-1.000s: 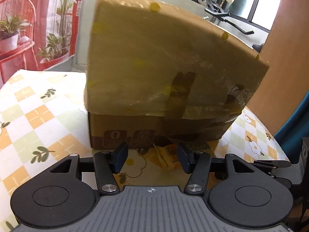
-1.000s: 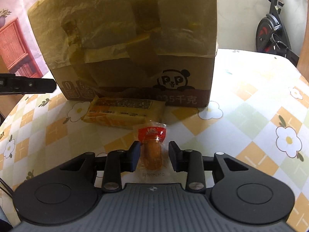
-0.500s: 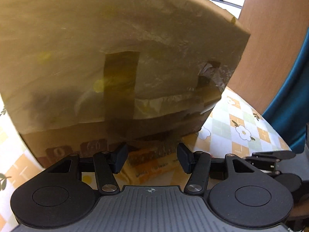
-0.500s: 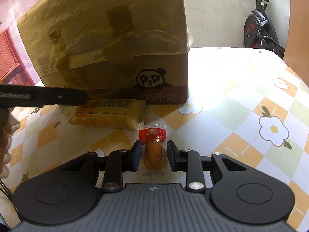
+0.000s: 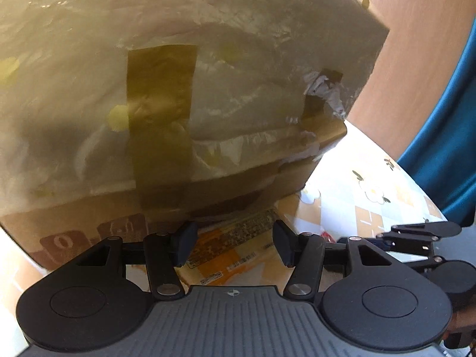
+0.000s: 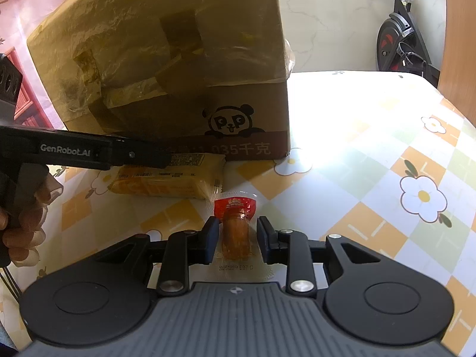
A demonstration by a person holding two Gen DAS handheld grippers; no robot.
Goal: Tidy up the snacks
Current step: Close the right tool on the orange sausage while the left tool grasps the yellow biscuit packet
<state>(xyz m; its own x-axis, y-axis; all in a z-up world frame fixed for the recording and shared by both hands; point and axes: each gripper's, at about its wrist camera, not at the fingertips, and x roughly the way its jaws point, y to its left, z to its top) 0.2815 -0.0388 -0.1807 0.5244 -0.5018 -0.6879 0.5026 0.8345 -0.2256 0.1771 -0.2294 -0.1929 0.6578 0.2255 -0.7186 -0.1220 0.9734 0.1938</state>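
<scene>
The right tongs point(image 6: 235, 236) point down at the tabletop point(image 6: 372, 154) with a small sausage pack point(image 6: 235, 229) lying between their jaws. The pack's long axis runs straight along the line of the tongs, its red end away from them and its clear end with the printed date toward the wrist. A thin gap shows on each side of the sausage, so the pads flank it without pressing: the tongs are released, though narrowly. A squeeze from here looks enough to take it, across its short width.

The left tongs point(image 5: 233, 244) are also released, the jaws standing apart over a flat yellow packet point(image 5: 226, 253). That packet lies crosswise in the right wrist view point(image 6: 166, 178), long axis left to right, just in front of the box point(image 6: 166, 68) and just beside the sausage pack's red end. The left tongs are the nearer to it; in the right view their body point(image 6: 89, 150) reaches over its far edge, held by the person's hand point(image 6: 20, 223).

The box is cardboard, wrapped and taped over its upper part, standing on the tabletop. No opening shows from either side, so what it holds cannot be told.
</scene>
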